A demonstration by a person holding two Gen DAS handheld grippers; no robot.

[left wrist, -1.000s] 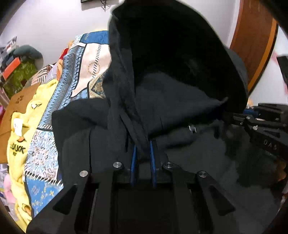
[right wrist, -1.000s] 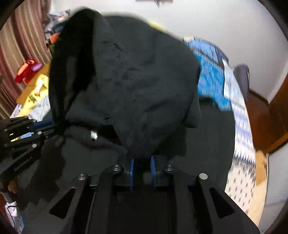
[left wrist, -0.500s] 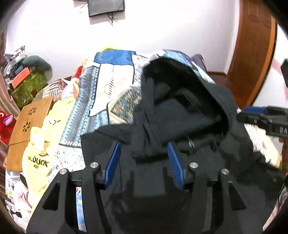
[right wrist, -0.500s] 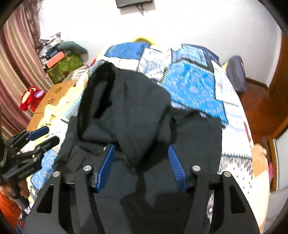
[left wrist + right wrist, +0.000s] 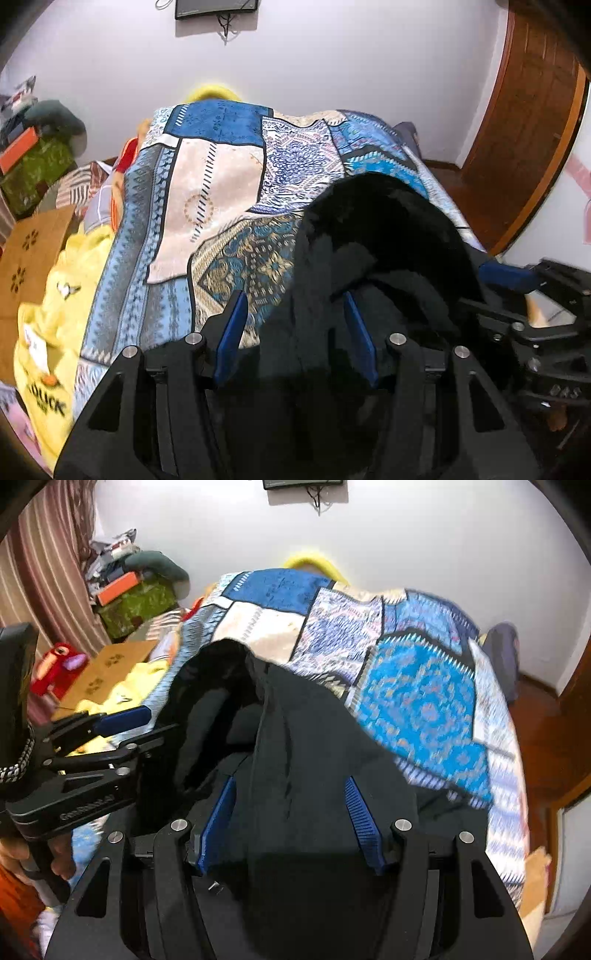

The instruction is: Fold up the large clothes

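Your left gripper (image 5: 295, 332) and right gripper (image 5: 290, 821) both stand wide apart, gripping nothing. The black hoodie (image 5: 303, 746) lies on the patchwork bedspread (image 5: 207, 192) beneath and ahead of both; its lower half is hidden. Only the right view shows the red plush toy (image 5: 55, 664).

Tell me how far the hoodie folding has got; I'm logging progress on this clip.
Done: the black hoodie lies on the patchwork bedspread, hood laid out. In hand: nothing; the left gripper and right gripper are open above it. Left: sleeves and body show no visible folds.
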